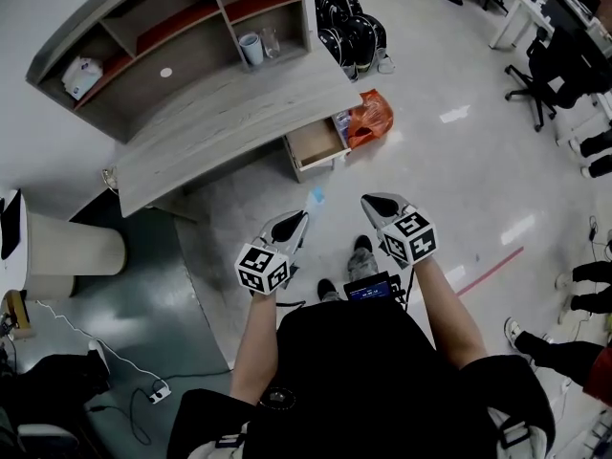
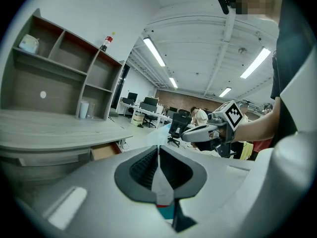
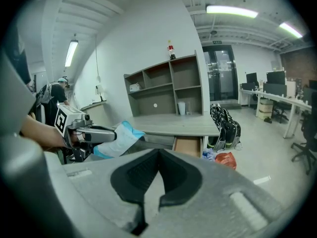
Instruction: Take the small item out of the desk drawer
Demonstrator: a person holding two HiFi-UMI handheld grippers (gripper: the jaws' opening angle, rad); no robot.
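A small flat packet (image 1: 316,198), pale blue and white, sticks out of the tip of my left gripper (image 1: 304,216), which is shut on it. The left gripper view shows the packet (image 2: 163,186) pinched between the pads of the left gripper (image 2: 158,148). In the right gripper view the packet (image 3: 119,139) hangs from the left gripper (image 3: 114,134). My right gripper (image 1: 368,201) is beside the left one, shut, with nothing in it (image 3: 159,151). The desk drawer (image 1: 316,144) stands pulled open ahead, well clear of both grippers, its inside looking bare (image 3: 188,145).
The grey desk (image 1: 220,122) carries a shelf unit with a cup and a jar. An orange bag (image 1: 371,118) and dark helmets (image 1: 346,22) lie by the drawer. A white bin (image 1: 67,247) is at left, office chairs (image 1: 545,75) and people's legs at right.
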